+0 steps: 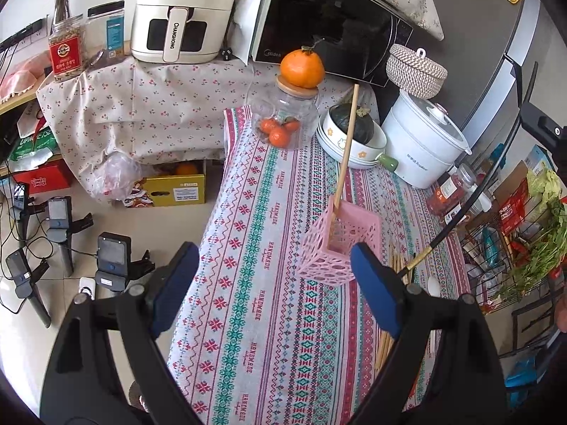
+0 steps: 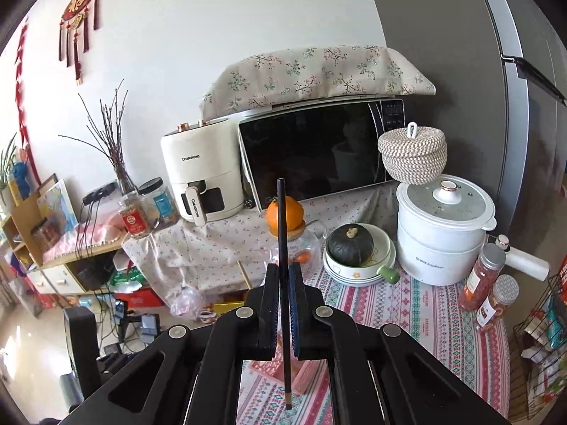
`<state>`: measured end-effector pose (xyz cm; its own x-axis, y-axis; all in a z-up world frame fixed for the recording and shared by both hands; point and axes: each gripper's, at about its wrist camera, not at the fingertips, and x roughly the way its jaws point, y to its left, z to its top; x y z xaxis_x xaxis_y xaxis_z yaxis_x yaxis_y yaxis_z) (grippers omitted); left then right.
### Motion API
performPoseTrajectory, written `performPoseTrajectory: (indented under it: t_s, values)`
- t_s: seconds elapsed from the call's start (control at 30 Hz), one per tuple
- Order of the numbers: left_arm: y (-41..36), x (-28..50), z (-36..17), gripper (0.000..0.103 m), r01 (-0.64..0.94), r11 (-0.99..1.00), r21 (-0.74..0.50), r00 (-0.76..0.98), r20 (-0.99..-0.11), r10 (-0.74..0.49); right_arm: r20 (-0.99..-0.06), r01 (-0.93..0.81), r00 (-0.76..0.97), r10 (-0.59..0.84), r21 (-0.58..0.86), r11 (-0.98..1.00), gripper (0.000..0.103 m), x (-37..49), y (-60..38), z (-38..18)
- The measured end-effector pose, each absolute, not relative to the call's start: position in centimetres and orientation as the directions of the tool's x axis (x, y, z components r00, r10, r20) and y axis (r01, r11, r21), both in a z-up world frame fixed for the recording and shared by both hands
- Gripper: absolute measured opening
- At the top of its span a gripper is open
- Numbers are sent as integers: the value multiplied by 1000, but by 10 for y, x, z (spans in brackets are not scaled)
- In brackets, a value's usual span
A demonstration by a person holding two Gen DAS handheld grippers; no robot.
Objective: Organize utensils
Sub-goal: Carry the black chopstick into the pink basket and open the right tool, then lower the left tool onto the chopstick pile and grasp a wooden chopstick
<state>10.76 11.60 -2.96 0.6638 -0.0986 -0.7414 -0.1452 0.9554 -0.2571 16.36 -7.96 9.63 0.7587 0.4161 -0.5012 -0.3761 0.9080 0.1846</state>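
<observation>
Presently, working outward from each gripper:

- Right gripper (image 2: 282, 304): jaws closed on a black chopstick (image 2: 281, 233), gripped part-way along its shaft, so one end stands up past the fingers and the gold-banded tip points down; the grip looks meant to steer that tip into a holder.
- Left gripper (image 1: 273, 283): jaws spread wide, nothing between the blue pads (image 1: 375, 294); it hangs above the bench, just short of the holder, likely ready to steady it.
- Pink utensil holder (image 1: 340, 244): perforated plastic, standing on the patterned cloth with its mouth open upward, near the right pad in the left wrist view. One wooden chopstick (image 1: 347, 145) already leans in its far corner.
- Black chopstick, seen from the left wrist view, comes in from the right with its tip close beside the holder, outside it.
- Loose wooden chopsticks (image 1: 397, 265) and a white spoon (image 1: 433, 285) lie on the bench beside the holder, not yet sorted.
- Bench (image 1: 269, 336): farther back stand a glass jar (image 1: 283, 120) topped by an orange (image 1: 302, 69), a bowl holding a green squash (image 1: 354, 124), and a white cooker (image 1: 421, 141), well apart from the working area.
</observation>
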Motion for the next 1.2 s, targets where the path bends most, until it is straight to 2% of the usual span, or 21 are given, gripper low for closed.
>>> performPoseTrajectory:
  t_s: [0.23,0.6,0.7,0.8,0.87,1.07,1.2]
  values:
    - [116,108,-30,87,-150,955,-255,661,-744,-94,-529,-364,747,403,182,914,5,179,-65,76]
    - [116,110,-32,87,-146,957,-251,651,-753,-98,-660,-296,641,392,259,919,6,219,-61,22]
    - [115,110,-33,87,-144,958,-247,650,-754,-97,-675,-277,630,384,267,923,10,223,-66,17]
    - [113,110,-33,87,-145,959,-242,646,-757,-94,-683,-265,626,377,268,926,33,223,-72,18]
    - [111,110,-34,87,-143,961,-235,645,-759,-90,-680,-257,633,370,266,929,57,220,-77,20]
    - [100,108,-35,90,-122,971,-207,636,-767,-84,-682,-240,654,328,224,944,85,203,-99,29]
    - [91,107,-37,95,-112,975,-193,631,-771,-81,-695,-226,658,290,185,956,90,187,-119,26]
